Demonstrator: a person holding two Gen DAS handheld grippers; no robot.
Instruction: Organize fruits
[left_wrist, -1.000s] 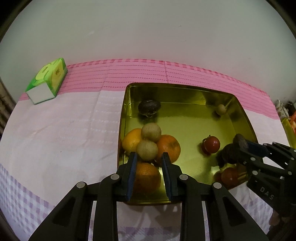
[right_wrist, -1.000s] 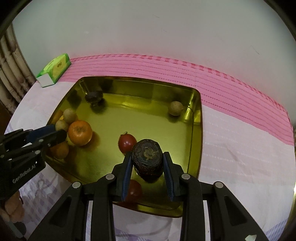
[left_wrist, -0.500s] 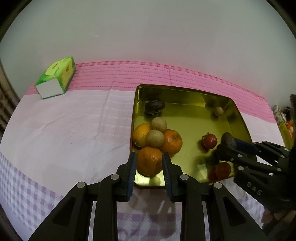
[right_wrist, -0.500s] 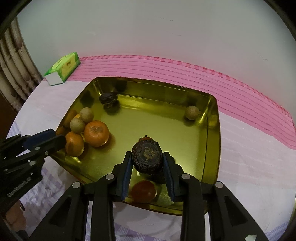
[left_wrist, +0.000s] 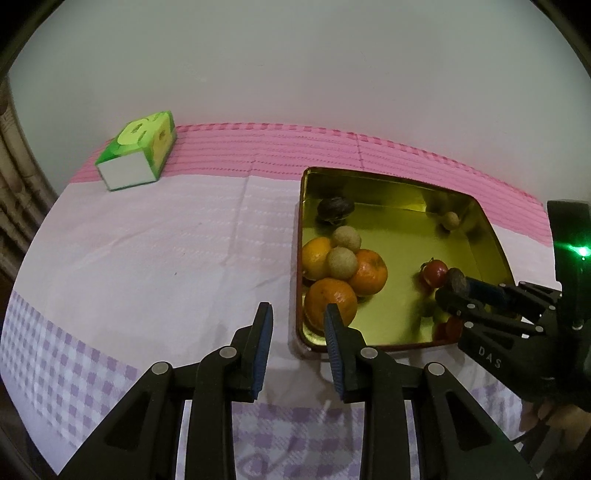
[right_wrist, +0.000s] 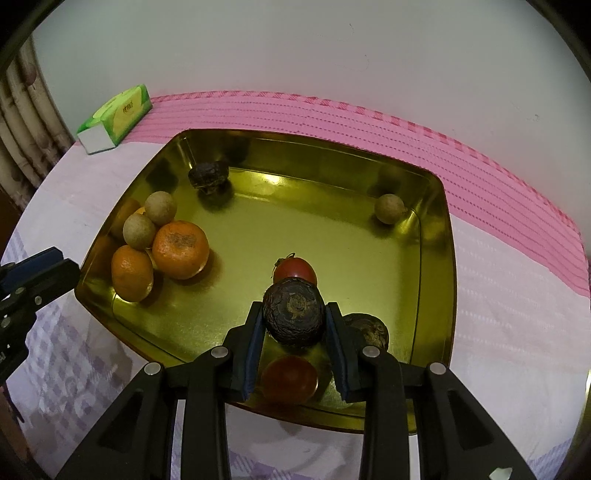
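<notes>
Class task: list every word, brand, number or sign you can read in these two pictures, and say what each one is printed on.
"DAS": white letters on the black body of the right claw, seen from the left camera.
Tissue box: dark print on its yellow-green side, too small and blurred to read.
Tissue box top, in the left camera's view: a small dark mark inside a round patch, unreadable.
Tray and fruits: no print.

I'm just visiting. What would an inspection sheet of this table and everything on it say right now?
Surface: pink and white tablecloth, wrinkled.
Job's things: gold tray holding three oranges, three tan round fruits, two red fruits, dark wrinkled fruits.
Clutter: green tissue box.
Grippers: left gripper holds nothing, outside the tray; right gripper clamps a dark fruit.
Cables: nothing seen.
Surroundings: plain wall.
</notes>
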